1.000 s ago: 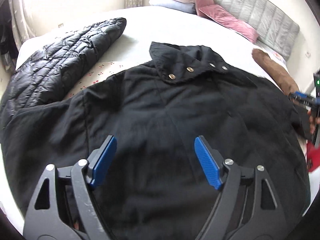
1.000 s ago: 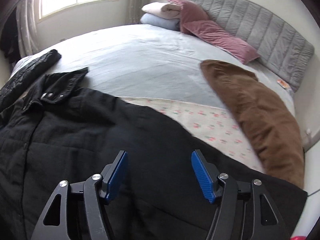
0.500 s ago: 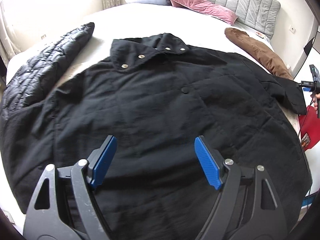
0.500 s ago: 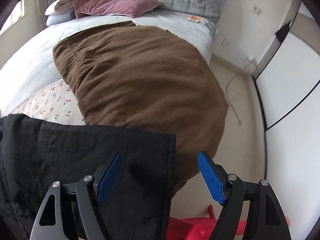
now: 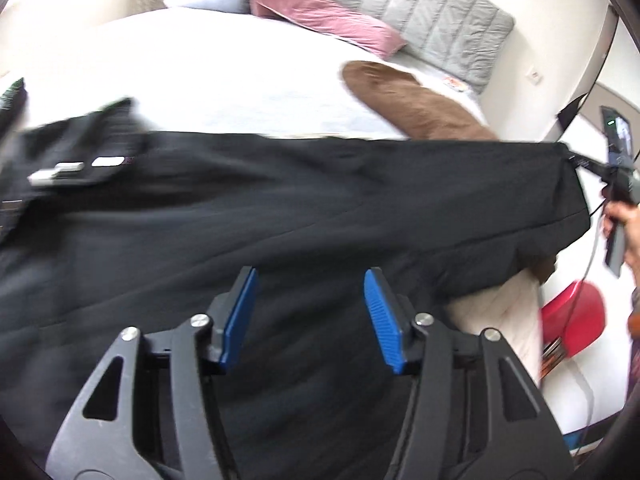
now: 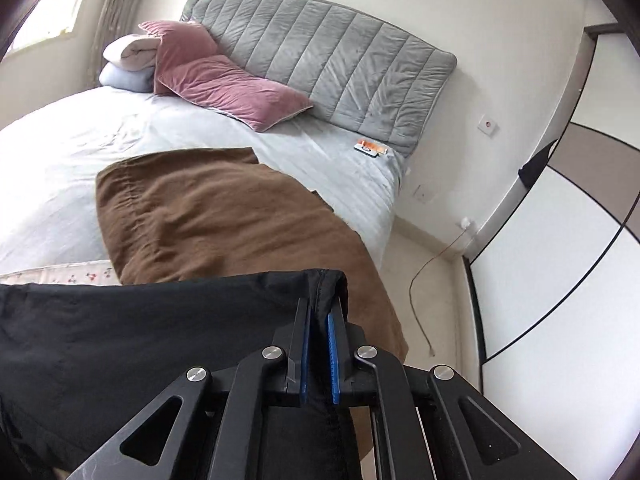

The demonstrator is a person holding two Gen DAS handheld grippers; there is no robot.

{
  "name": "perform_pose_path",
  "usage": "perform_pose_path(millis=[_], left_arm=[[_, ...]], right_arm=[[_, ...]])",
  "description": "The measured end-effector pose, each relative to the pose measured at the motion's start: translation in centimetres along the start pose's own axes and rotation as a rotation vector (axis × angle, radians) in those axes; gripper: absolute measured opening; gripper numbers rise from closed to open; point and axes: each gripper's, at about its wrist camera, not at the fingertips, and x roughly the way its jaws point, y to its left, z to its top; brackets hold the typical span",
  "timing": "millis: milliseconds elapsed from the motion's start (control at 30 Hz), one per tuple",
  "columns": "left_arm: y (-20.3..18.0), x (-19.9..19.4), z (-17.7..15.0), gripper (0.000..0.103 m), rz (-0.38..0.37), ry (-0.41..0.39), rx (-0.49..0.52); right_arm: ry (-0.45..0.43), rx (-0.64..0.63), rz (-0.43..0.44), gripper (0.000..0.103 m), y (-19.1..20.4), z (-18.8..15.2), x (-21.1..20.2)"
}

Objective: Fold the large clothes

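A large black jacket (image 5: 280,216) lies spread on the bed, its collar with metal snaps (image 5: 76,168) at the left. My left gripper (image 5: 308,312) is open and empty, hovering over the jacket's body. My right gripper (image 6: 318,320) is shut on the cuff end of the black jacket's sleeve (image 6: 320,280) and holds it lifted off the bed. In the left wrist view the sleeve (image 5: 500,184) stretches out to the right, where my right gripper (image 5: 580,162) pinches its end.
A brown garment (image 6: 224,216) lies on the bed under the raised sleeve. Pink pillows (image 6: 216,80) and folded bedding lean on the grey headboard (image 6: 340,64). A red stool (image 5: 572,320) stands on the floor by the bed's right edge. A cable (image 6: 432,264) trails on the floor.
My right gripper has closed on the sleeve cuff and lifted it, pulling the sleeve taut. My left gripper has swung to the right over the jacket and stays open.
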Motion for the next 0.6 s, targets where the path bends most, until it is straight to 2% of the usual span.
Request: perform_pose_path(millis=[100, 133, 167, 200, 233, 300, 333, 467, 600], left_arm=[[-2.1, 4.6, -0.1, 0.056, -0.009, 0.041, -0.004], [-2.6, 6.1, -0.4, 0.056, 0.020, 0.064, 0.002], [-3.2, 6.9, -0.9, 0.058, 0.064, 0.054, 0.029], [-3.7, 6.8, -1.1, 0.058, 0.084, 0.024, 0.064], [-3.9, 6.6, -1.0, 0.059, 0.097, 0.028, 0.079], [-3.7, 5.5, -0.8, 0.067, 0.105, 0.067, 0.068], [-3.4, 4.6, -0.9, 0.076, 0.122, 0.092, 0.068], [-2.3, -0.6, -1.8, 0.081, 0.177, 0.074, 0.100], [0.2, -6.2, -3.4, 0.083, 0.213, 0.094, 0.069]], right_arm=[[0.051, -0.028, -0.029, 0.007, 0.8, -0.9, 3.4], [0.065, -0.031, -0.025, 0.010, 0.2, -1.5, 3.8], [0.079, -0.028, -0.027, 0.015, 0.0, -1.8, 4.1], [0.087, -0.023, -0.031, 0.017, -0.2, -2.3, 3.8], [0.083, -0.020, -0.013, 0.022, -0.2, -2.4, 3.3], [0.074, -0.006, 0.046, 0.041, -0.3, -2.6, 1.8], [0.059, 0.004, 0.076, 0.055, -0.3, -2.5, 0.5], [0.005, 0.022, 0.205, 0.070, 0.8, -1.0, -4.3], [-0.006, -0.004, 0.308, 0.075, 3.7, -0.5, -9.3]])
